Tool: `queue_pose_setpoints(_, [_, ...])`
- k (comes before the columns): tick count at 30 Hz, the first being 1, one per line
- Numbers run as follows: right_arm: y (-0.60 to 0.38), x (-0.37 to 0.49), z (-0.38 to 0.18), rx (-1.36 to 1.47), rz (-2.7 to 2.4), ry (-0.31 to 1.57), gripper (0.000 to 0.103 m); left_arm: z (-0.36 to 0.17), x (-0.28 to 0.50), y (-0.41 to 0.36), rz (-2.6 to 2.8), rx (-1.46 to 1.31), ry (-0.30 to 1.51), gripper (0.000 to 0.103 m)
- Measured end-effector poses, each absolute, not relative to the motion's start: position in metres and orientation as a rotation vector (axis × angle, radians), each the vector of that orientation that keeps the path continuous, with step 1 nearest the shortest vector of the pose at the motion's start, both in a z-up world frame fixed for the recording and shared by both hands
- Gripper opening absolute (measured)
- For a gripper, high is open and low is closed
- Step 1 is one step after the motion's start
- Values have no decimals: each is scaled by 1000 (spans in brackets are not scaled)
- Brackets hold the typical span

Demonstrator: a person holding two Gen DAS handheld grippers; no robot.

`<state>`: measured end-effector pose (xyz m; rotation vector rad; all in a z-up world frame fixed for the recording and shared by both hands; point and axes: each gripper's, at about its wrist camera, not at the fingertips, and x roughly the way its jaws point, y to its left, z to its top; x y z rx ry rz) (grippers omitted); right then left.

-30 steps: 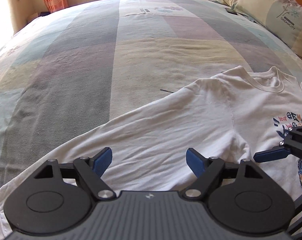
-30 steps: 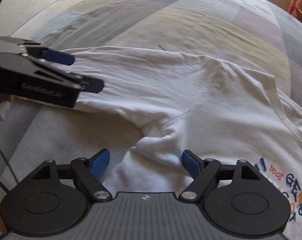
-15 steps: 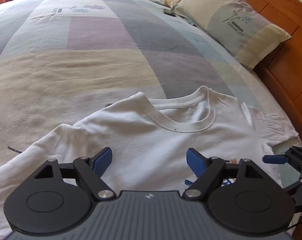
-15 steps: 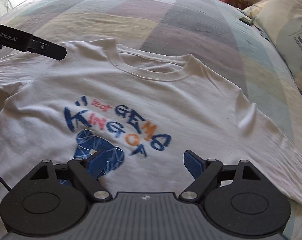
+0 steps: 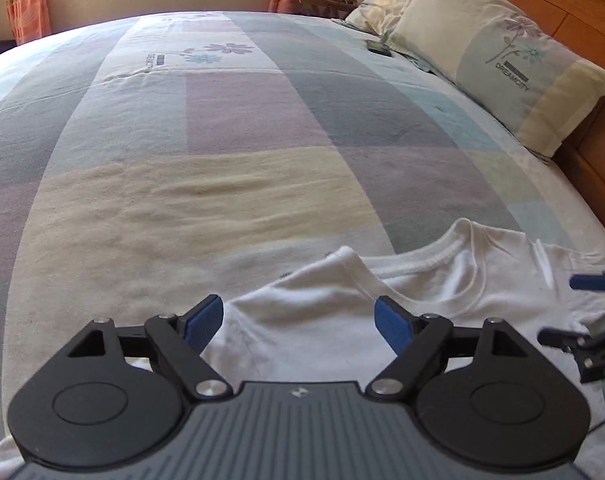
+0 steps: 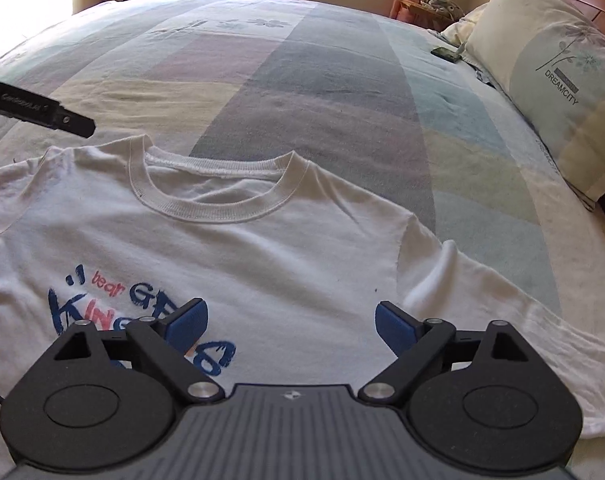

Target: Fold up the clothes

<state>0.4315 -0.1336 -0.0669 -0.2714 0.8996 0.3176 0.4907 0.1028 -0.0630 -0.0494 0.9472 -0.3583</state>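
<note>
Both views have swung off the left sleeve toward the collar and the headboard end since a second ago. Left tongs (image 5: 298, 322) hang open over the left shoulder, nothing gripped; right tongs (image 6: 290, 322) are opening over the chest print, empty too. Beneath them the white long-sleeved T-shirt (image 6: 262, 248) lies face up on the patchwork bedspread (image 6: 302, 72) (light, limp, surely prone to bunching), so pinching shoulder seam or sleeve cuff seems wisest. Hem and both cuffs are cut off from view.

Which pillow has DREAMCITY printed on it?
The big front pillow against the headboard, with the flower print. The smaller pillow behind it shows no lettering.
</note>
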Motion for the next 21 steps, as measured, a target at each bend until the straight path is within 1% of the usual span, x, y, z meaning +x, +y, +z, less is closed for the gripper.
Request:
queue_pose_setpoints(3, [-137,456,-72,-279,313,920,102,-86,466,97,-352,-14,1029,83])
queue_pose_setpoints(5, [-140,467,-83,-279,299,939,102,-103,460,97,-301,32,1027,82])
queue_pose_setpoints(6, [-142,472,-90,-266,296,952,102,-107,462,97,-286,56,1011,83])
queue_pose_setpoints(8, [-146,481,-105,-227,290,971,103,-110,471,96,-274,106,965,91])
queue_pose_setpoints(11, [-151,501,-112,-166,285,935,103,-115,499,104,-240,107,930,97])
queue_pose_setpoints(13, [-148,519,-112,-146,276,927,103,-114,516,103,-216,121,931,98])
queue_pose_setpoints(14, [-147,528,-112,-135,271,923,103,-112,522,102,-203,122,935,96])
queue_pose_setpoints(15, [-146,536,-111,-125,260,930,103,-108,524,102,-182,120,940,94])
queue_pose_setpoints(16, [-145,543,-109,-116,243,944,103,-102,523,102,-171,113,936,89])
queue_pose_setpoints(19, [-143,550,-97,-115,209,978,103,-78,509,94,-240,52,898,89])
queue_pose_setpoints(21, [-142,530,-81,-140,254,950,103,-68,503,81,-352,-6,897,89])
